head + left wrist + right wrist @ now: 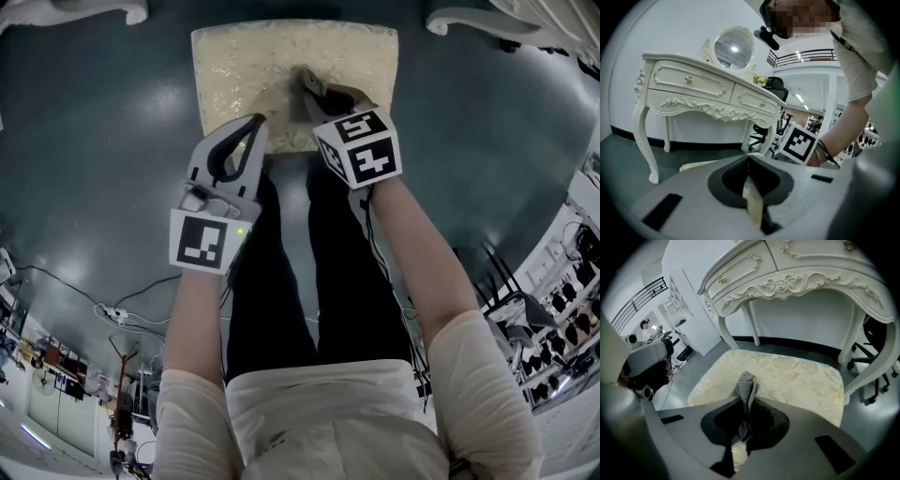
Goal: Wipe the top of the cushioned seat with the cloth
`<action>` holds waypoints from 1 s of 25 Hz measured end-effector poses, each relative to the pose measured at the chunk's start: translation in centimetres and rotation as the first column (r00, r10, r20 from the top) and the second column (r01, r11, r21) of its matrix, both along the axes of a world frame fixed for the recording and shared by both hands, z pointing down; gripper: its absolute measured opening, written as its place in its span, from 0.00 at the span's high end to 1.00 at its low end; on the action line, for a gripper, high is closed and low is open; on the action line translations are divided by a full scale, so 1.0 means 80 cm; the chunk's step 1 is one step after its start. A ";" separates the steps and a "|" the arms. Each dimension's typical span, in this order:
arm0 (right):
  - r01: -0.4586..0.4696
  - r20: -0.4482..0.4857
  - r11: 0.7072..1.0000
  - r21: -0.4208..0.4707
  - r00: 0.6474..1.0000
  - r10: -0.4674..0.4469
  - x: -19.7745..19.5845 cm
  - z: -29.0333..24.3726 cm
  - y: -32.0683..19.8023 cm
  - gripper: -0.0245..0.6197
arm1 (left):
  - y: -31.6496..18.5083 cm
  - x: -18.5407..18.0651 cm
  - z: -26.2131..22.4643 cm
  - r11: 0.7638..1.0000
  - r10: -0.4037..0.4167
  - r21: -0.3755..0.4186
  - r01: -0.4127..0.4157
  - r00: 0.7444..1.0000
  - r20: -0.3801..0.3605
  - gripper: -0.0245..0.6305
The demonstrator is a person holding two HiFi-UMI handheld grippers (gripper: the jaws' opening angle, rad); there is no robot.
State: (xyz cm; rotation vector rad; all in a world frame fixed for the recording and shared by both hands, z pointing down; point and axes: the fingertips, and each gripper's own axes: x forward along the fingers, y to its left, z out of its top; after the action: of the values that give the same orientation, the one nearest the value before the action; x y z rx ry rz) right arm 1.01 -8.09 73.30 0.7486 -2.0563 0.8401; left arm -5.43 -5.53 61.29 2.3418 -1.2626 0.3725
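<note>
A: Where was the cloth (pixel 746 383)?

B: In the right claw (pixel 746 397). The jaws were clamped on it, and a grey knitted fold poked up past the tips. The rest was buried in the dark slot between the jaws, so I couldn't judge its full shape.

A: And from above?

B: Hard to make out. The right claw (pixel 306 77) sat over the cushioned seat (pixel 281 56), right of its middle, but the cloth merged with the dark jaw pads. I couldn't tell whether it touched the fabric.

A: Left claw?

B: The left claw (pixel 749 157) was closed, tips together, with no cloth in it. A pale cream strip showed in the gap behind the tips. It was seat-coloured, but I couldn't say what it was. From above, the left claw (pixel 259 122) was at the seat's near edge, left of the right one.

A: How much of the seat showed?

B: The cream leaf-patterned top mostly showed. The near edge was covered by both tools, and the legs were out of sight. In the right gripper view the cushioned seat (pixel 797 376) lay under the white dressing table (pixel 797 273), with its near part hidden by the tool body. The left gripper view caught only a sliver of it (pixel 698 165).

A: Anything else?

B: There was a round mirror (pixel 734 48) on the dressing table, and the right tool's marker cube (pixel 802 143) was beside the wrist. The dressing table's far side was cut off.
</note>
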 end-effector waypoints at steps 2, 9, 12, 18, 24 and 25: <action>-0.019 0.001 1.000 -0.004 1.000 0.019 0.017 0.001 0.000 0.91 | -0.002 0.016 0.001 1.000 -0.002 -0.001 0.002 1.000 -0.010 0.96; -0.034 0.006 0.999 0.004 0.999 0.034 0.069 -0.003 -0.005 0.91 | -0.005 0.071 -0.001 0.999 0.034 0.001 -0.034 0.999 0.004 0.96; -0.045 -0.001 0.999 0.006 0.999 0.045 0.092 0.000 -0.006 0.91 | -0.002 0.086 0.010 0.999 0.041 -0.020 -0.041 0.999 0.011 0.96; -0.073 -0.028 0.997 0.014 0.997 0.074 0.148 -0.005 -0.009 0.91 | -0.003 0.129 0.012 0.997 0.069 -0.020 -0.069 0.998 -0.004 0.96; -0.115 -0.094 0.993 0.003 0.989 0.115 0.199 0.003 -0.011 0.91 | -0.002 0.159 0.009 0.993 0.112 -0.024 -0.113 0.993 -0.018 0.96; -0.124 -0.107 0.992 0.000 0.987 0.123 0.209 0.003 -0.011 0.91 | -0.002 0.162 0.006 0.993 0.119 -0.021 -0.119 0.993 -0.015 0.96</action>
State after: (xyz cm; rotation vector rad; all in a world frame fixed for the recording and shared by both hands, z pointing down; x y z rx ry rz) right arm 17.69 -8.93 73.58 0.9054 -1.9266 0.8565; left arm 7.50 -5.70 61.76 2.4033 -1.1094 0.4056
